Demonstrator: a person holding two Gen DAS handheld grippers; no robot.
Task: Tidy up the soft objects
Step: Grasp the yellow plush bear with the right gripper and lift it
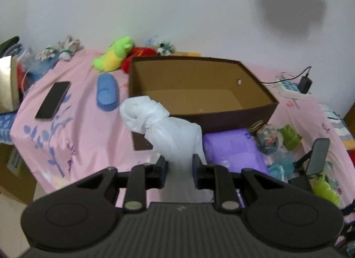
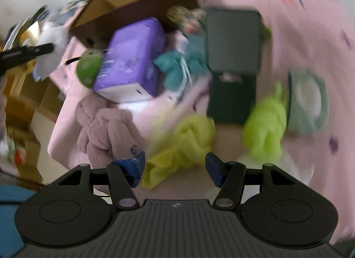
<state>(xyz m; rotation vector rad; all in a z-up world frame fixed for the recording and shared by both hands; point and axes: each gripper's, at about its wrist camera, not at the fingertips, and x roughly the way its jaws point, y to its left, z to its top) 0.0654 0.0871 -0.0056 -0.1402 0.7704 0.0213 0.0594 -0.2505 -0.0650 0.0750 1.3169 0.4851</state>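
Observation:
My left gripper (image 1: 179, 165) is shut on a white knotted cloth (image 1: 159, 125) and holds it up in front of the near wall of an open brown cardboard box (image 1: 221, 116); the box looks empty. The cloth also shows in the right wrist view (image 2: 52, 43), far left. My right gripper (image 2: 175, 167) is open and empty, just above a yellow-green cloth (image 2: 188, 142) on the pink sheet. A mauve plush toy (image 2: 99, 129) lies to its left, a lime plush (image 2: 264, 129) to its right. The right wrist view is blurred.
A purple tissue pack (image 1: 233, 149) (image 2: 131, 58), a teal doll (image 2: 179, 67) and a dark phone on a stand (image 2: 233, 43) lie before the box. A black phone (image 1: 53, 100), a blue slipper (image 1: 106, 94), a green-yellow plush (image 1: 113, 55) and a red plush (image 1: 137, 55) lie left.

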